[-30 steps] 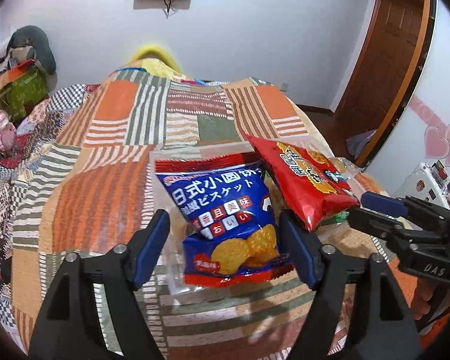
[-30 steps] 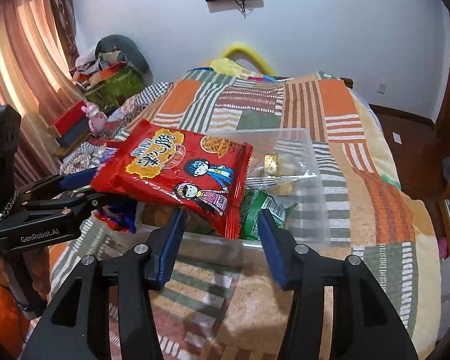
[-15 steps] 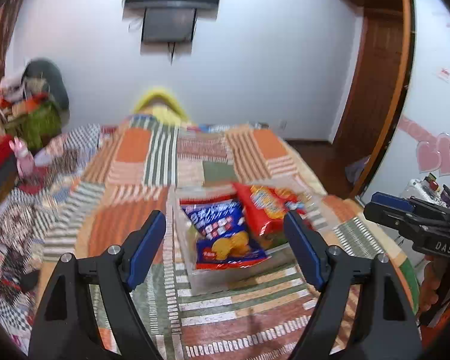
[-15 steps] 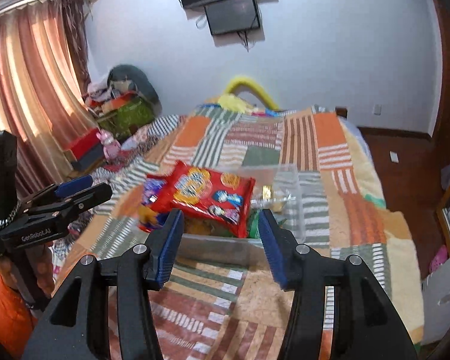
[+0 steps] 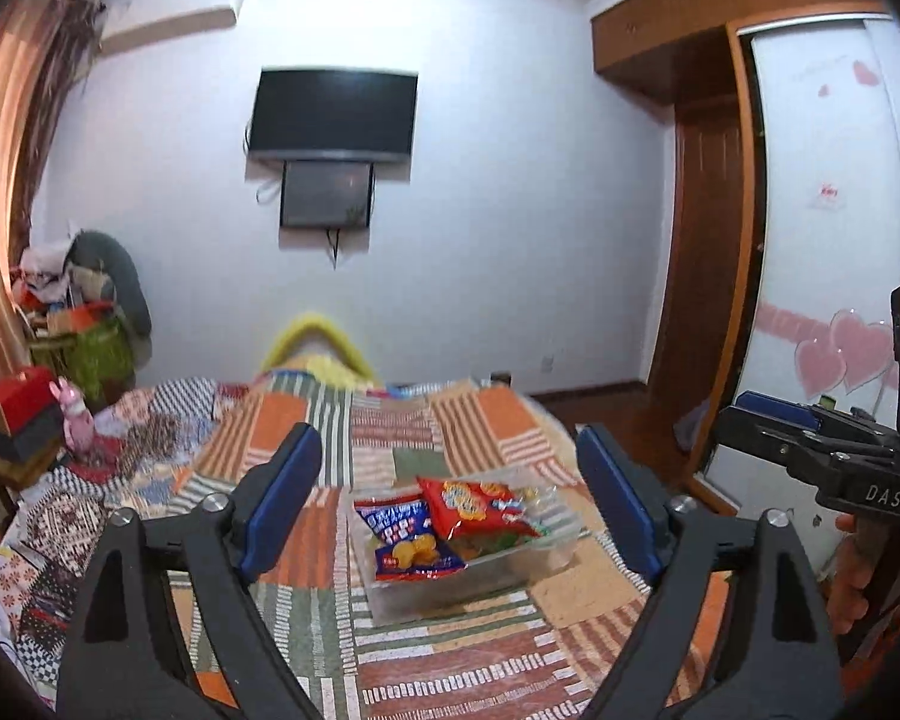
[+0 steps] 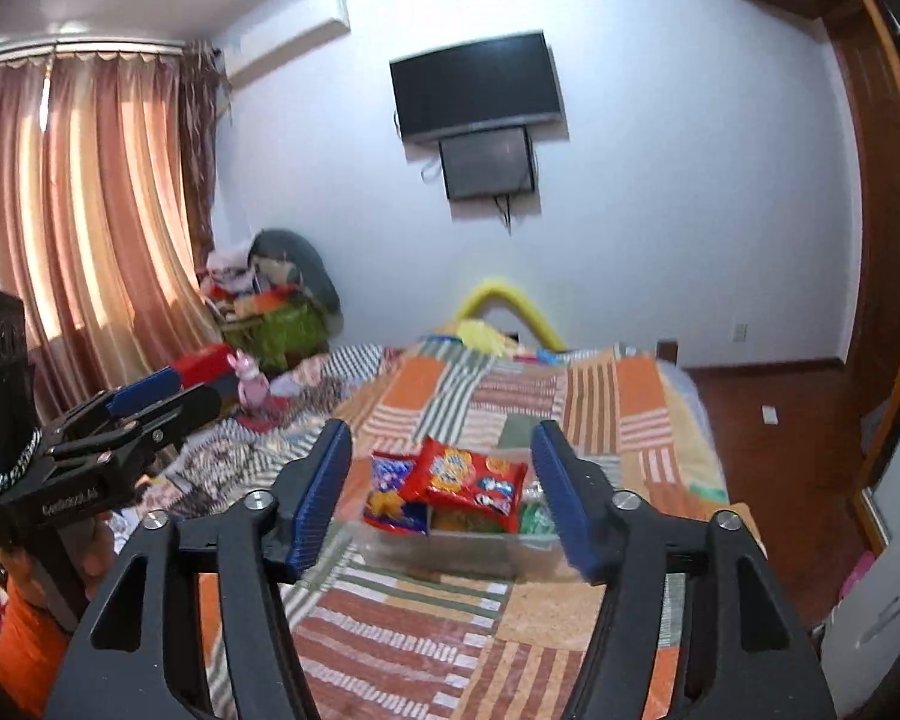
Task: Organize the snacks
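Snacks sit piled in a clear plastic bin (image 5: pixel 480 576) on the patchwork quilt (image 5: pixel 450 660), well ahead of both tools. Red glossy bag (image 5: pixel 474 507) lies on top, overlapping a blue biscuit bag (image 5: pixel 408 540) that leans over the bin's left rim; green wrappers show beneath. Left gripper (image 5: pixel 447 510) held level and raised, aimed at the bin, blue ribbed pads wide apart, gripping nothing. Right gripper (image 6: pixel 444 495) likewise raised, jaws spread, empty, framing the bin. Quilt: woven stripes, orange, green, cream blocks.
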Demonstrator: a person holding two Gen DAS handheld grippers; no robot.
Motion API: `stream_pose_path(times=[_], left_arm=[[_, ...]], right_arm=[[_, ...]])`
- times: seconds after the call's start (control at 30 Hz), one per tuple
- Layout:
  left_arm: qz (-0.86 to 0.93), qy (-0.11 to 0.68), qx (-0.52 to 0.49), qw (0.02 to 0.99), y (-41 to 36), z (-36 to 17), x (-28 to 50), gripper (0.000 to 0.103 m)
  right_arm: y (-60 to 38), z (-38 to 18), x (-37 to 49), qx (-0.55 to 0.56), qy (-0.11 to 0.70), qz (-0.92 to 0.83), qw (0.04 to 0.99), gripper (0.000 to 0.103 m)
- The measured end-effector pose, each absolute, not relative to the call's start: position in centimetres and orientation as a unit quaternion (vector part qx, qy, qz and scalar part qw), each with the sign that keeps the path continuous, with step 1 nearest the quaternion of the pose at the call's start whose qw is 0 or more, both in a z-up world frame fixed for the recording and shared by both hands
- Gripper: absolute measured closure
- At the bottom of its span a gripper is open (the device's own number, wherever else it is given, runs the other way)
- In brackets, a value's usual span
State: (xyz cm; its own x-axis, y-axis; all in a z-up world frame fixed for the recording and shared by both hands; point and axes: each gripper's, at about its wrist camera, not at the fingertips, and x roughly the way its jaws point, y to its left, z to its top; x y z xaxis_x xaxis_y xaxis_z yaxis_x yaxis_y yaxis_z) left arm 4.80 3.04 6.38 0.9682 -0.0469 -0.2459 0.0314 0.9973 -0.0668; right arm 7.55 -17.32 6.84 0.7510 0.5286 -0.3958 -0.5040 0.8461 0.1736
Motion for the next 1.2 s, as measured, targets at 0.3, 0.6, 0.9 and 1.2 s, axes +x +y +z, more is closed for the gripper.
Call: stream_pose_path(times=[0.3, 0.6, 0.9, 1.2], left_arm=[[-0.020, 0.100, -0.030, 0.994, 2.5, 7.1, 1.4, 0.000], [-0.017, 0.094, -0.022, 0.995, 2.0, 6.9, 0.6, 0.000], [-0.019, 0.090, -0.018, 0.996, 1.6, 7.0, 0.3, 0.000], [-0.021, 0.093, -0.020, 0.995, 1.4, 6.8, 0.5, 0.000]], right_arm=[[-16.7, 7.8, 5.2, 0.029, 0.188, 0.258, 0.947, 0.010], [-16.8, 7.9, 4.0, 0.024, 0.174, 0.242, 0.954, 0.000], [-17.2, 7.6, 3.1, 0.019, 0.166, 0.238, 0.957, 0.000], [-17.2, 7.7, 2.9, 0.014, 0.162, 0.235, 0.958, 0.000]])
